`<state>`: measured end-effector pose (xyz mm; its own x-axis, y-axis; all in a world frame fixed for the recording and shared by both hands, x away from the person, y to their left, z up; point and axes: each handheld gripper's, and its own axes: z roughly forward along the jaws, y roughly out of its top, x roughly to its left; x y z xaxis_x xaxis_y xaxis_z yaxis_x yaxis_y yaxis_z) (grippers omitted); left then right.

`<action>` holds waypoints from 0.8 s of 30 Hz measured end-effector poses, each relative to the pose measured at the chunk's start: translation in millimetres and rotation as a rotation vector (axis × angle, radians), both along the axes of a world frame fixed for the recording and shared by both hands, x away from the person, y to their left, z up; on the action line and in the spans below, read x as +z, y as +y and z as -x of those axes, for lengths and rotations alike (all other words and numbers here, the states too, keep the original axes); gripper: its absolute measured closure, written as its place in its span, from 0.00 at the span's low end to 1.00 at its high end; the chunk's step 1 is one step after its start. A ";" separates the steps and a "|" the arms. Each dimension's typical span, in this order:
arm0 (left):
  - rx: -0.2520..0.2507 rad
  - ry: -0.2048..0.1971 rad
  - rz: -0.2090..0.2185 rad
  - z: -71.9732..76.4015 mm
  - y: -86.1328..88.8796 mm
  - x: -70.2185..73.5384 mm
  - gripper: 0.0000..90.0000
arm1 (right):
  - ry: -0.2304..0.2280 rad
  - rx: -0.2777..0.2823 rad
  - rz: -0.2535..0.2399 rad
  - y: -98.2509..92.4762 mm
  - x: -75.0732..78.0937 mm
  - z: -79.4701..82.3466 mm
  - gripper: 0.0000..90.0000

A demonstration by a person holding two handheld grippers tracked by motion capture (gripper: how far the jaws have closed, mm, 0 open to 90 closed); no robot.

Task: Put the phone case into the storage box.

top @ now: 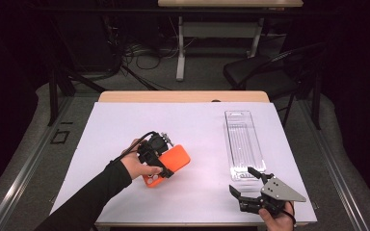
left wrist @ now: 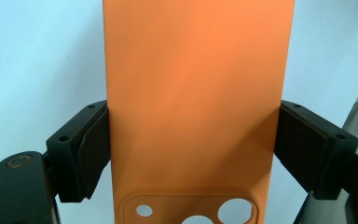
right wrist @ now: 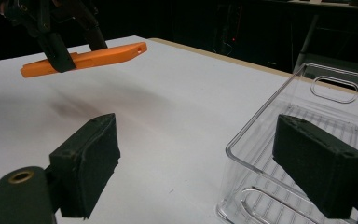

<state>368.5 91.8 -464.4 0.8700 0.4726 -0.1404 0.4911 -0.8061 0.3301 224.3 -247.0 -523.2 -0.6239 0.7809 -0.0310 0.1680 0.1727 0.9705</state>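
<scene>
High view: the orange phone case (top: pixel 169 165) is clamped across its width by the left gripper (top: pixel 160 159), lifted clear of the desk (top: pixel 125 120) for carrying; the right gripper (top: pixel 247 188) waits unclenched near the front-right corner, beside the clear tray (top: pixel 243 144).

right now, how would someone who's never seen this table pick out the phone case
Start at the white table and look left of the clear plastic tray, to the left gripper. The phone case is clamped between its jaws, lifted off the surface. It is the one bright orange thing there, flat, with round camera cutouts at one end.

Lab — dark room, floor cables (top: pixel 139 60), adjustable-height desk (top: pixel 221 29).
</scene>
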 end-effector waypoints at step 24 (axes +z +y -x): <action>-0.118 -0.018 -0.050 -6.5 -37.2 29.7 0.18 | 0.000 0.008 0.053 5.3 12.3 -9.1 0.16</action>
